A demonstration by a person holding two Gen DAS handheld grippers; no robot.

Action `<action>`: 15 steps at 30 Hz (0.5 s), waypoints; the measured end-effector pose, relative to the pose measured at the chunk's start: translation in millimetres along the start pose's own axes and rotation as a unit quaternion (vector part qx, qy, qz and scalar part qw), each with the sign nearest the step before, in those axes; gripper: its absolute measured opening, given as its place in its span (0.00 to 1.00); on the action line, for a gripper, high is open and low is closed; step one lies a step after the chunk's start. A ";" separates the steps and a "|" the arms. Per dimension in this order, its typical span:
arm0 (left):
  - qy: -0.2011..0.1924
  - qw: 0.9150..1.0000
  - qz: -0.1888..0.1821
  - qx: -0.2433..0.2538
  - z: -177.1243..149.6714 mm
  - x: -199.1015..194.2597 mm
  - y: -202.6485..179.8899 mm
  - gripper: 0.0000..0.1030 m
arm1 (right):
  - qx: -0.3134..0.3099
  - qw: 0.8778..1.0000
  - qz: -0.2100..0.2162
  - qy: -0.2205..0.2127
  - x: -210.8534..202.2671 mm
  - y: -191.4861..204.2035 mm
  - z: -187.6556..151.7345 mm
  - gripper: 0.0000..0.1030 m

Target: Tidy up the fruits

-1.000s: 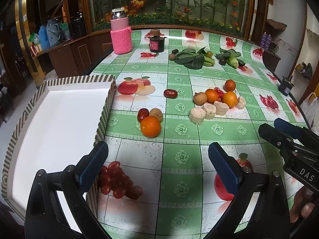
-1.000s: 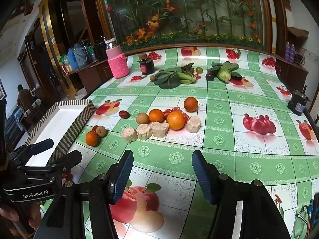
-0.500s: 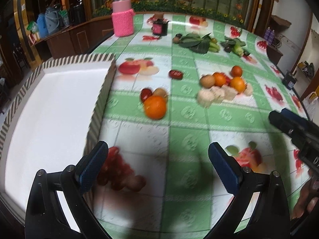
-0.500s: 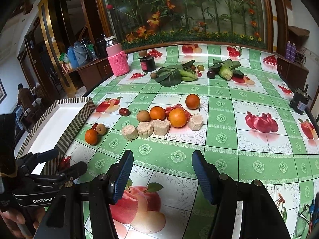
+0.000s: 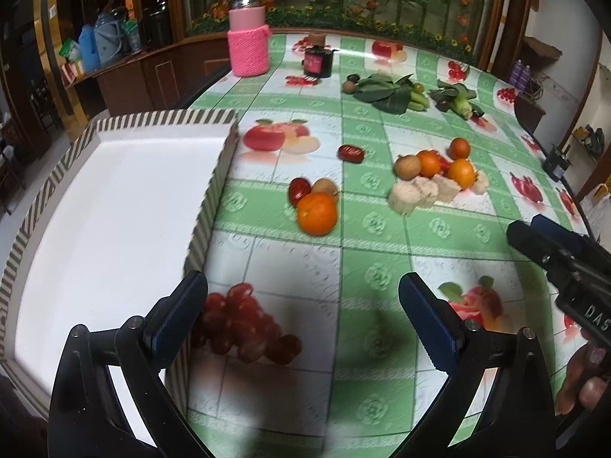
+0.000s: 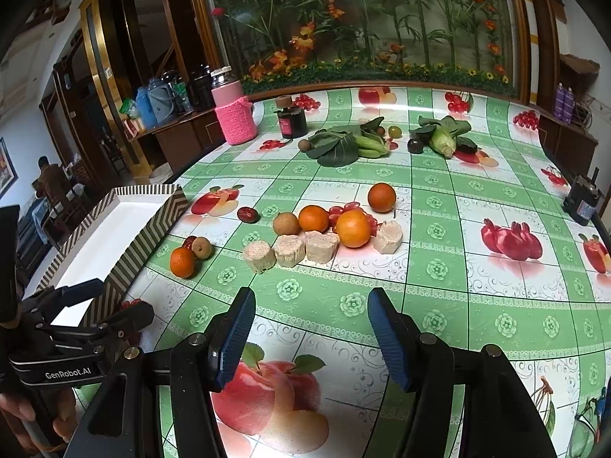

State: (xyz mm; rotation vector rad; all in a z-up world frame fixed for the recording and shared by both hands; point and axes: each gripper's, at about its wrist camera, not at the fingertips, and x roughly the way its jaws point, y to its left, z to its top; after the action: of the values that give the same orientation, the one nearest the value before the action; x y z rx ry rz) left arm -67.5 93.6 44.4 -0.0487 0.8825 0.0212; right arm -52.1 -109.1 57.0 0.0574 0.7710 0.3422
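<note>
Left wrist view shows red grapes (image 5: 244,324) between the spread left hand-held gripper (image 5: 303,315), nearly hidden from the right.

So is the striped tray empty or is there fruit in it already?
Empty: the striped tray shows only bare white floor; the red grapes lie outside its wall.

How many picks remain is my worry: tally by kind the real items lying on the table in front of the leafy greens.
Oranges: 4
Brown round fruits: 2
Dark red dates: 2
Red grape bunches: 2
Beige chunks: 4
Total: 14
</note>
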 end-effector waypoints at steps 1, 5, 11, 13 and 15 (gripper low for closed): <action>-0.003 1.000 0.000 0.002 1.3 0.2 -2.6 0.99 | 0.002 1.000 0.002 0.001 0.3 -1.0 -0.3 0.58; -0.010 1.000 0.007 0.006 6.9 3.6 -8.3 0.99 | 0.007 1.000 0.005 0.001 0.5 -4.6 1.6 0.58; -0.017 1.000 0.017 0.010 12.8 9.3 -11.5 0.99 | 0.004 1.000 0.011 0.001 2.9 -4.8 4.3 0.56; -0.017 1.000 0.010 0.009 13.5 10.8 -11.7 0.99 | 0.004 1.000 0.015 0.004 5.4 -4.7 4.9 0.54; -0.011 1.000 -0.004 0.009 14.1 14.1 -12.1 0.99 | 0.008 1.000 0.020 0.007 8.0 -5.9 5.0 0.54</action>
State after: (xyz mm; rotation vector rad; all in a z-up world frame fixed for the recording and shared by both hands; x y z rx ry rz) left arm -47.2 82.3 42.9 -0.0343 0.8613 0.0067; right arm -41.7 -111.8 54.2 0.0858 0.7869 0.3743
